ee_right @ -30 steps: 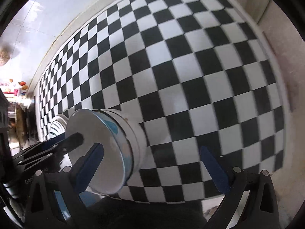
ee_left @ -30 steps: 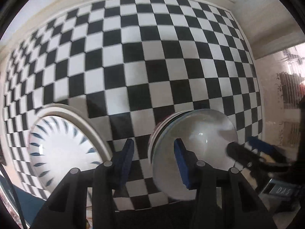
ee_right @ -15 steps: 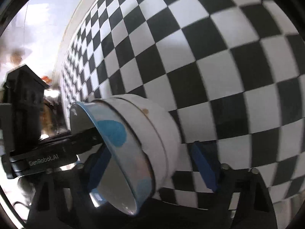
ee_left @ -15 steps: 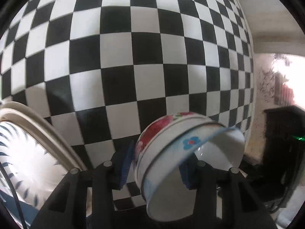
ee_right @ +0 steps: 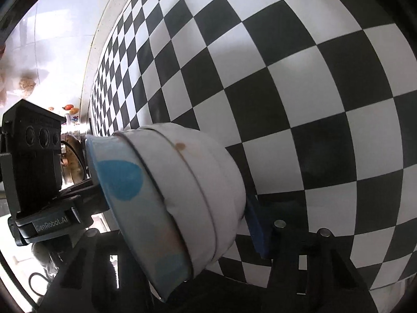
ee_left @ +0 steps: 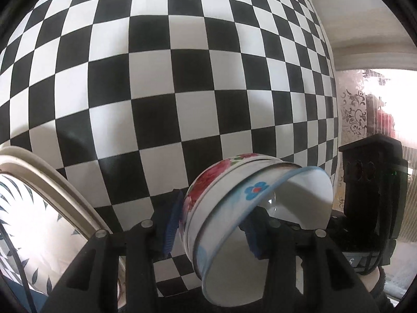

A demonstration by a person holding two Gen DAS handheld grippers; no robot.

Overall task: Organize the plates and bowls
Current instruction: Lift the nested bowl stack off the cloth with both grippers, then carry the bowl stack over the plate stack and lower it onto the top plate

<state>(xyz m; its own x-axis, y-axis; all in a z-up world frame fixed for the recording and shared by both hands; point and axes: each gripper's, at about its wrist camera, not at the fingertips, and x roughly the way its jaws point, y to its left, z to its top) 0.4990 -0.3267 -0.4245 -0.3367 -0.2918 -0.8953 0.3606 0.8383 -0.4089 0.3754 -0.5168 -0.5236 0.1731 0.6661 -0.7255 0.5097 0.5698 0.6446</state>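
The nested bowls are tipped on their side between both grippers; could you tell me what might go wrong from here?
1. The nested bowls are tilted, and the inner blue-rimmed bowl juts out, so it might slide free.
2. The right gripper jaws are closing around the stack while the left gripper clamps its rim; opposing pulls could twist or chip it.
3. The patterned plate lies close by the left gripper, so a swing might knock it.

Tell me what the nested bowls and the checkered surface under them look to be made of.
Nested bowls: probably enamelled metal or glazed ceramic, since they are glossy white with thin dark rims and printed flowers. The look leaves it open.
Checkered surface: likely a smooth printed cloth or vinyl sheet, with a faint sheen and no visible weave.
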